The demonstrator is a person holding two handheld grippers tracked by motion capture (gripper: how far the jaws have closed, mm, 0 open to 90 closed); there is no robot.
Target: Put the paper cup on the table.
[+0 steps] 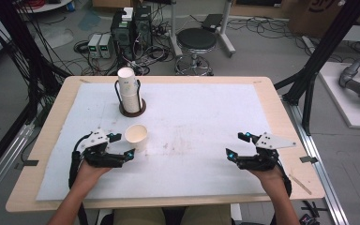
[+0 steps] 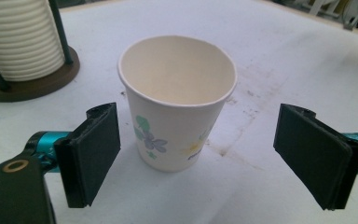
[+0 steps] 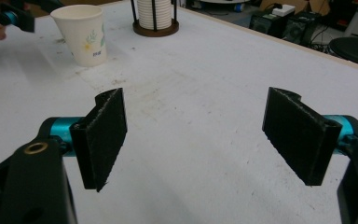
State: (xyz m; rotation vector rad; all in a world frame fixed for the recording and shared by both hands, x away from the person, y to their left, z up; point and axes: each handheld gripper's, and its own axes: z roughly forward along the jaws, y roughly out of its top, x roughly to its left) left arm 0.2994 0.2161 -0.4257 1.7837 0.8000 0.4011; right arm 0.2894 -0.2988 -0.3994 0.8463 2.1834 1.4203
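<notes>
A single paper cup (image 1: 136, 137) with a flower print stands upright on the white mat (image 1: 192, 122), left of centre. My left gripper (image 1: 124, 146) sits just to its left and is open. In the left gripper view the cup (image 2: 177, 102) stands just beyond my left gripper (image 2: 204, 156), between the lines of the two jaws, and neither pad touches it. My right gripper (image 1: 236, 145) rests open at the right of the mat with nothing between its jaws. In the right gripper view that gripper (image 3: 200, 140) faces bare mat, with the cup (image 3: 81, 32) far off at upper left.
A stack of paper cups in a black wire holder on a round brown base (image 1: 130, 93) stands behind the single cup; the stack (image 2: 23, 42) (image 3: 154, 14) is also in both gripper views. The wooden table rim (image 1: 281, 112) frames the mat. Beyond lie a stool (image 1: 196, 42) and computers.
</notes>
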